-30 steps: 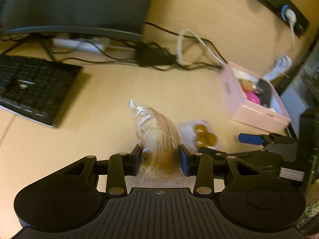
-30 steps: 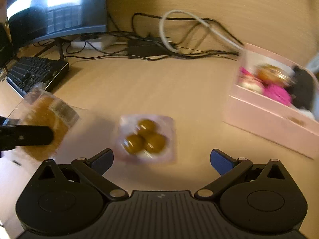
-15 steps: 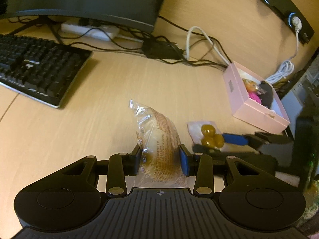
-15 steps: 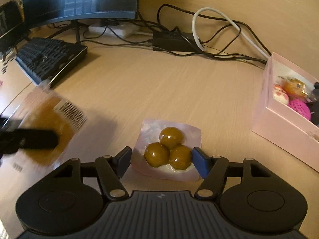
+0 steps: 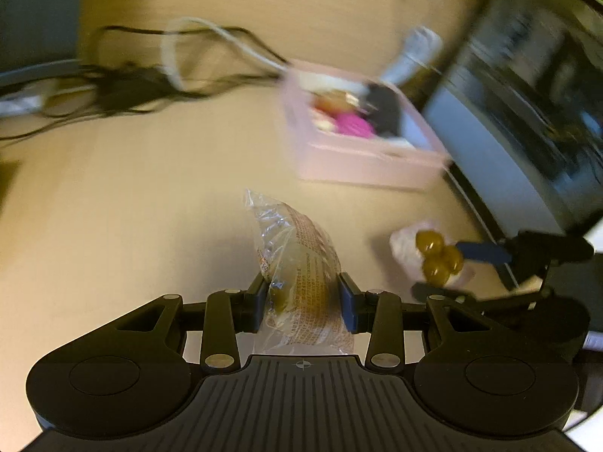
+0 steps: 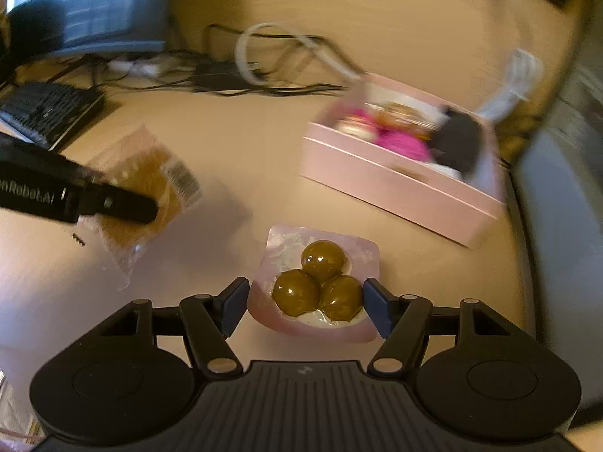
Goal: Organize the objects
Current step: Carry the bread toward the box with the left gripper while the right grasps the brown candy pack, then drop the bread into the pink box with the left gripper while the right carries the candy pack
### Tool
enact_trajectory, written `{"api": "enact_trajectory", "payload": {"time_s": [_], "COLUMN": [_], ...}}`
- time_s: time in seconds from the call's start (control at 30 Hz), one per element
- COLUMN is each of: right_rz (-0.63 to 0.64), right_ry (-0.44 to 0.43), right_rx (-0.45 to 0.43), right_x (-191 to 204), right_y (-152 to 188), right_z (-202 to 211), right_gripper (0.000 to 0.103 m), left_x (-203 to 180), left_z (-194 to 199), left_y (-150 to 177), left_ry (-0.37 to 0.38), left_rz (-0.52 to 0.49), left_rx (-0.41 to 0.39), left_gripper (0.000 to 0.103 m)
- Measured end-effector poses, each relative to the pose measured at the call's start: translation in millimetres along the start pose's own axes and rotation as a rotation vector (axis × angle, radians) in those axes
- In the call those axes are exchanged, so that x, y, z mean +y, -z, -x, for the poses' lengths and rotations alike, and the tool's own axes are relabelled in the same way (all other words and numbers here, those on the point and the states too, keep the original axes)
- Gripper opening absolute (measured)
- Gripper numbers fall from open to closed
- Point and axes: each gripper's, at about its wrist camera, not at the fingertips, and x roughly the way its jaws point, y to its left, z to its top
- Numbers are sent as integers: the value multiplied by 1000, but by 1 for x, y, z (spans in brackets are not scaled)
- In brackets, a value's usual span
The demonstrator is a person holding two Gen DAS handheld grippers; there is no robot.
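left gripper is clamped on a clear crinkly plastic bread packet; right gripper grips a pink-backed blister pack of three brown balls. ahead of both, the open pink cardboard box (already partly filled) awaits them.

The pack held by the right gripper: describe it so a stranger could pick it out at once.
Start at the pink box on the wooden desk. In front of it, the right gripper has its jaws closed on a small pink blister pack. Three glossy olive-brown balls under clear plastic set it apart from the crinkly clear bag of brown pastry that the left gripper holds.
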Motion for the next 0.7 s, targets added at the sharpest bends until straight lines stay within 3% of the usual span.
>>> {"api": "enact_trajectory", "payload": {"time_s": [0.13, 0.27, 0.47, 0.57, 0.7], "right_rz": [-78, -108, -69, -49, -70], "right_ry": [30, 40, 25, 14, -4], "right_rx": [7, -24, -64, -65, -77], "right_x": [-35, -58, -59, -58, -62], "right_y": [20, 33, 48, 51, 50], "right_z": [14, 28, 36, 32, 32], "right_gripper": [67, 67, 67, 67, 67], "left_x": [-26, -48, -87, -100, -102], "left_z": [-11, -15, -48, -76, -108], "left_y": [-14, -49, -121, -148, -160], "left_ry": [52, 62, 54, 40, -11], "left_rz": [-34, -52, -92, -77, -34], "left_rx": [2, -77, -191, -285, -278], "left_gripper": [42, 42, 42, 43, 42]}}
